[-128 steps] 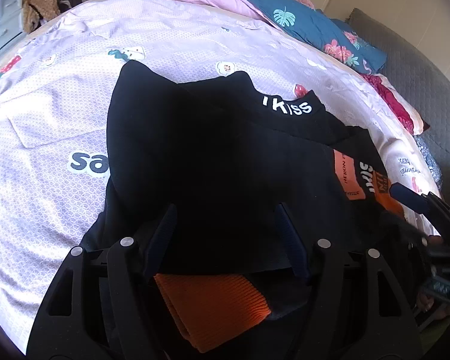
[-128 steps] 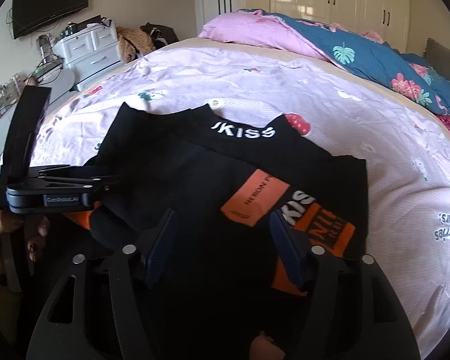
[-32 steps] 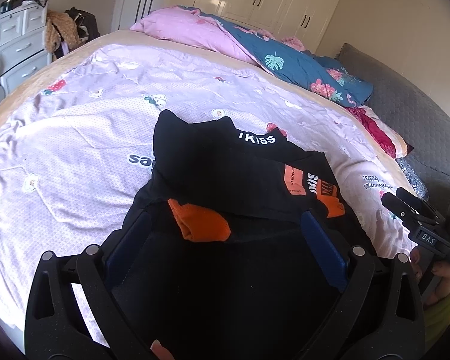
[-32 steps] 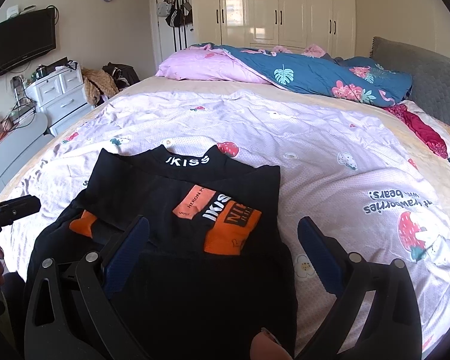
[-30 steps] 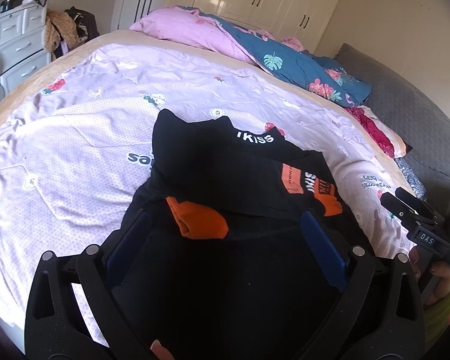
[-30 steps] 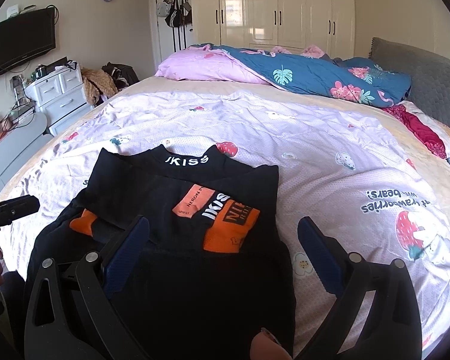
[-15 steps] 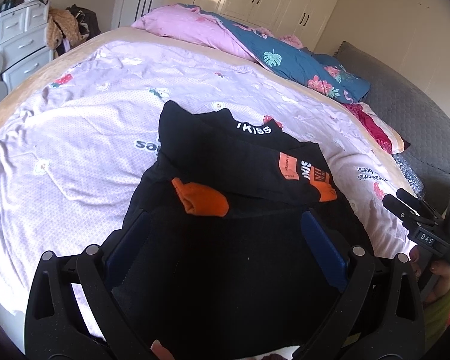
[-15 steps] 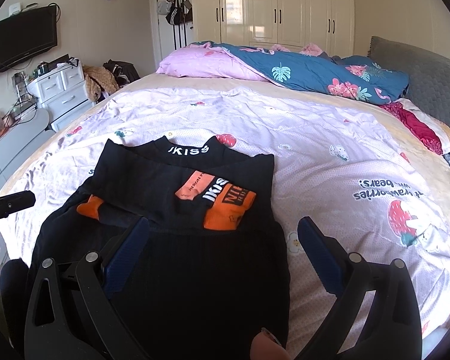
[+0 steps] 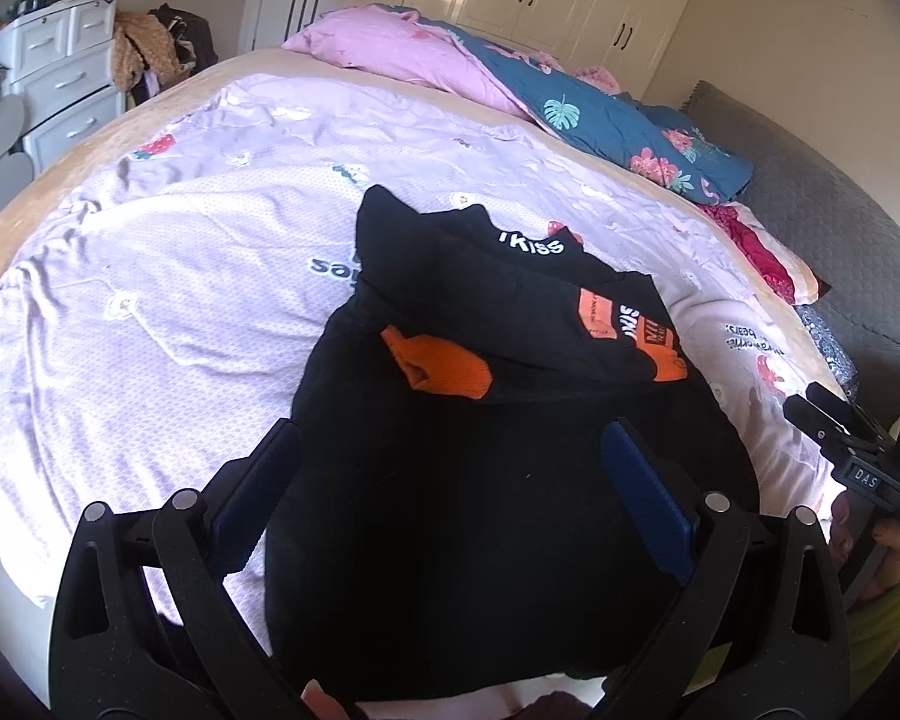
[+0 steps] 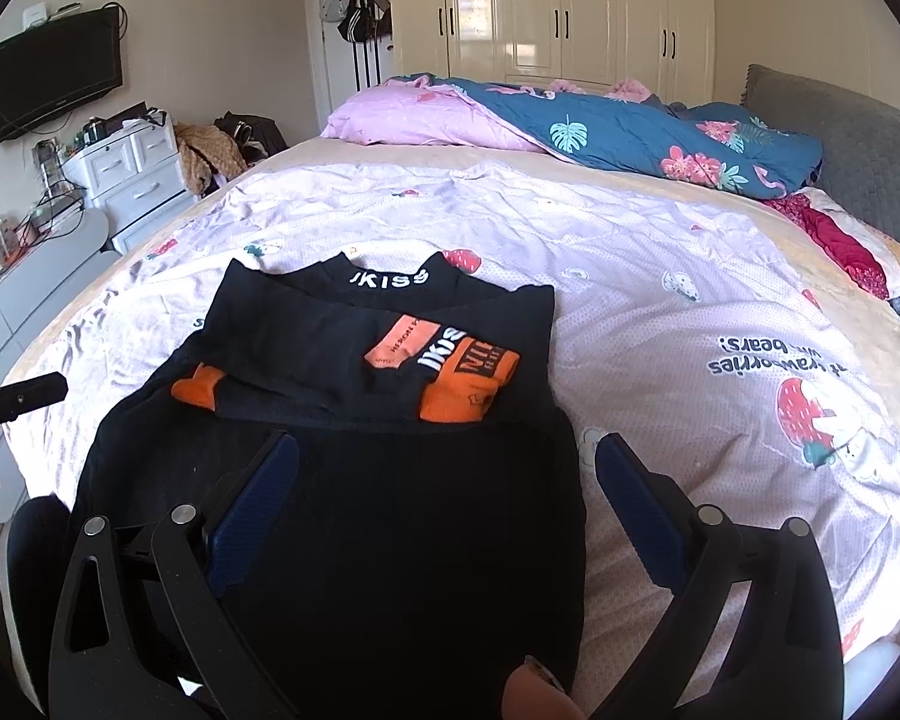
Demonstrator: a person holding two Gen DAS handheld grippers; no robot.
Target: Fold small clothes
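- The black garment runs under the left hand-held gripper; its near hem is cut off at the picture's bottom edge.
- Lettering on its collar is partly folded out of sight.
- Small print on the orange patch is too small to read.
- Only the tip of the left hand-held gripper shows at the right view's left edge.

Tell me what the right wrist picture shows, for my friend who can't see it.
A black top with orange cuffs lies partly folded on a lilac bedsheet. The right gripper is open above it, holding nothing.
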